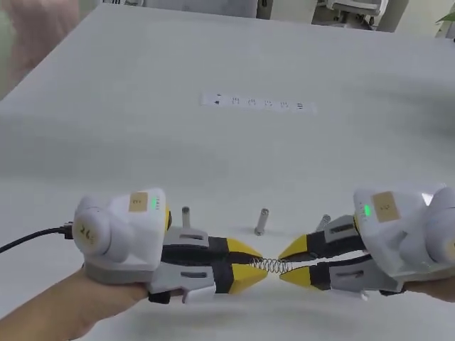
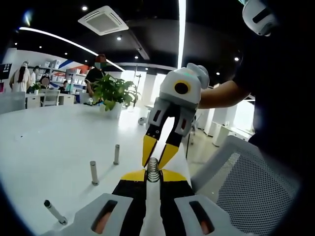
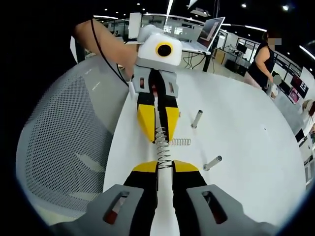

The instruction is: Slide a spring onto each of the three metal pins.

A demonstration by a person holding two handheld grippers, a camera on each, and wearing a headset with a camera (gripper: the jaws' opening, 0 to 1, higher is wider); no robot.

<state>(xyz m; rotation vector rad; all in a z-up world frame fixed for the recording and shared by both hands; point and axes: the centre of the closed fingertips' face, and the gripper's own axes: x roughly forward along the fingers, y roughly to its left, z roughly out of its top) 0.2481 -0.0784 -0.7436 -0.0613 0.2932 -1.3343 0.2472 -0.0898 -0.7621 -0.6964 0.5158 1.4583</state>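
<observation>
White counter (image 1: 234,156), one. Left tool (image 1: 260,268) and right tool (image 1: 283,262), tip to tip near its front edge, each pinching one end of a spring (image 1: 274,266) that spans the gap between them. Metal pins (image 1: 261,222), three, standing just behind the tools. Second spring (image 3: 180,142), lying loose on the counter near the pins.

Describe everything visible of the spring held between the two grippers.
The spring is a thin, silvery coil of bare metal with open turns. It runs straight and roughly level above the white table, spanning the gap between the yellow tips of the left gripper and the right gripper. Each is clamped on one end. Nothing else touches it.
</observation>
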